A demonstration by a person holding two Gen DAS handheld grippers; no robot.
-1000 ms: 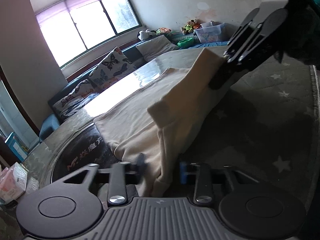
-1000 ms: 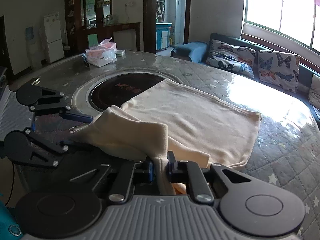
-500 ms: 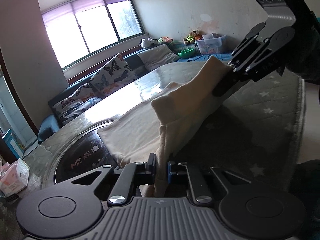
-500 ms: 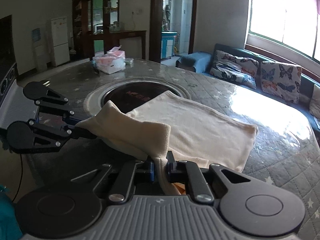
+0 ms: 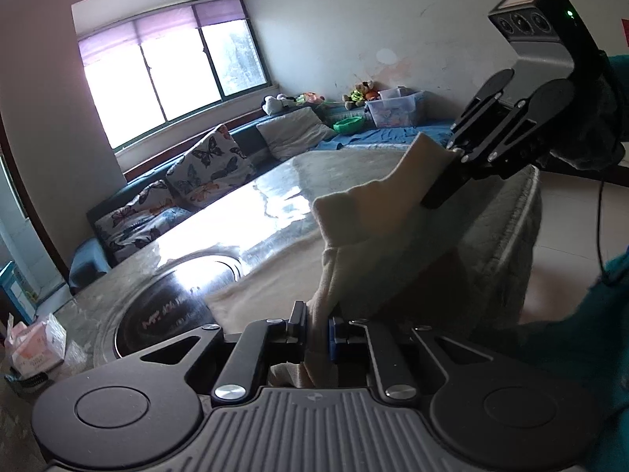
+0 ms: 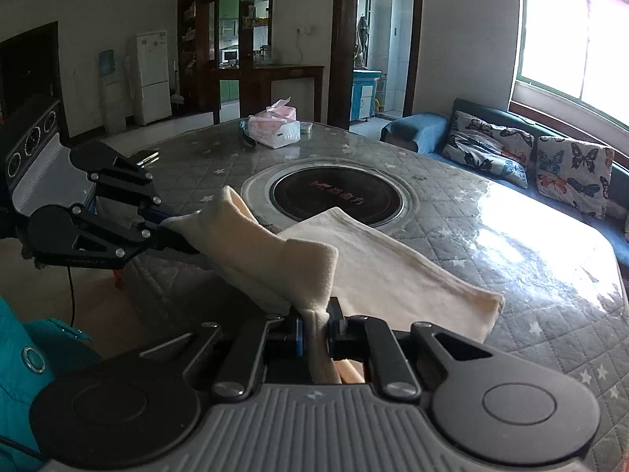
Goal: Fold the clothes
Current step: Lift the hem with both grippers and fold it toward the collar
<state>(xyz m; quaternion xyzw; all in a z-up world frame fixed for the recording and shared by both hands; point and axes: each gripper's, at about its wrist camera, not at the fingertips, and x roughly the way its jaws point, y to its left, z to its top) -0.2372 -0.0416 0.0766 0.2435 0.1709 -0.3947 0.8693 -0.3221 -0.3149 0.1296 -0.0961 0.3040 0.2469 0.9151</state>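
A: Both sets of jaws are clamped on cloth: the left gripper [image 5: 316, 332] and the right gripper [image 6: 314, 332] each pinch a near corner of the cream garment [image 6: 377, 259].

B: And the rest of it?

A: Lifted at the near edge, trailing flat on the desk [image 6: 530, 259]. It looks soft, light and floppy, so corners are the place to hold.

B: Obstacles?

A: The round black inset [image 6: 334, 192] lies just beyond; the tissue pack [image 6: 275, 133] sits well apart.

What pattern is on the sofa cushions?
Butterflies on a pale ground; the cushions show best in the right wrist view.
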